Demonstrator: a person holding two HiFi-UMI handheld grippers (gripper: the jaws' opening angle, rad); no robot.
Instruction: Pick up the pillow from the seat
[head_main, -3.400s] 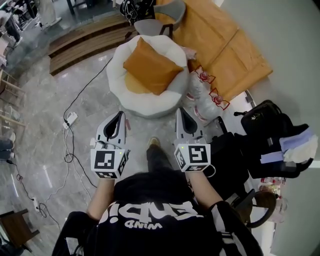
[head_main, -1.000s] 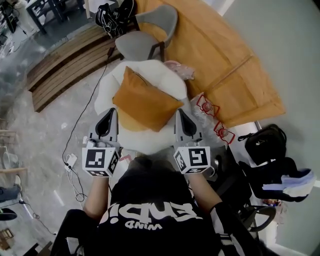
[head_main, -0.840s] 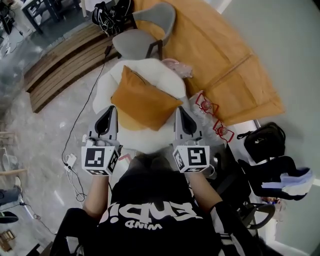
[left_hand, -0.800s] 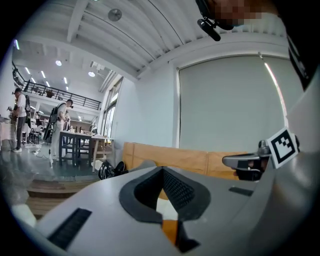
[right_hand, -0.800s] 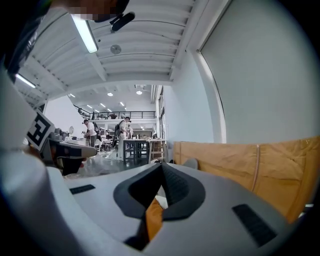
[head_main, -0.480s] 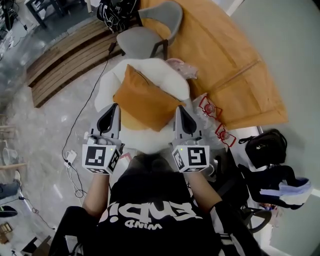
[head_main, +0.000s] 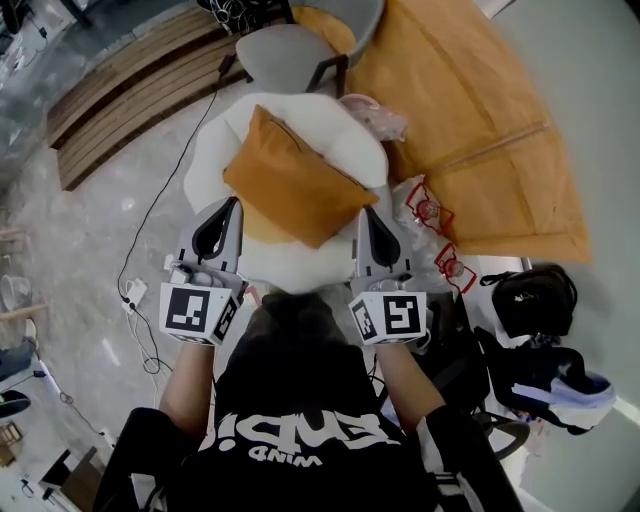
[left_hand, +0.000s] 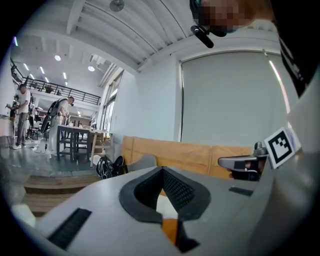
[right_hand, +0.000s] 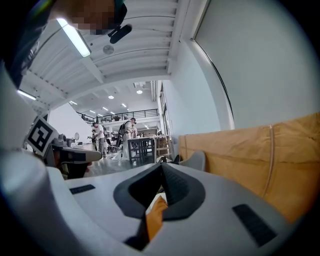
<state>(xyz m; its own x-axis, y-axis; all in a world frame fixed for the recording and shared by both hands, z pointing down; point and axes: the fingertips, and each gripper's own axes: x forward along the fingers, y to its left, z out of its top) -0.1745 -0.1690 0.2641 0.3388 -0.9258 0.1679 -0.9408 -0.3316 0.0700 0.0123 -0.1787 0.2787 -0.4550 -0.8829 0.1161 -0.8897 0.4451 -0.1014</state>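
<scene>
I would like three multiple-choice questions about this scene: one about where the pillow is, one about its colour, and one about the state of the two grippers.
1. Where does the pillow lie?
A. in a box
B. on the white seat
C. on a desk

2. What colour is the pillow?
A. blue
B. green
C. orange

3. In what state are the left gripper and the right gripper?
A. both shut and empty
B. both wide open
C. both shut on the pillow

Answers:
1 B, the head view shows the pillow resting on top of the seat.
2 C, its cover is plain orange.
3 A, each gripper view shows the jaws together, with the pillow only beyond them.
</scene>
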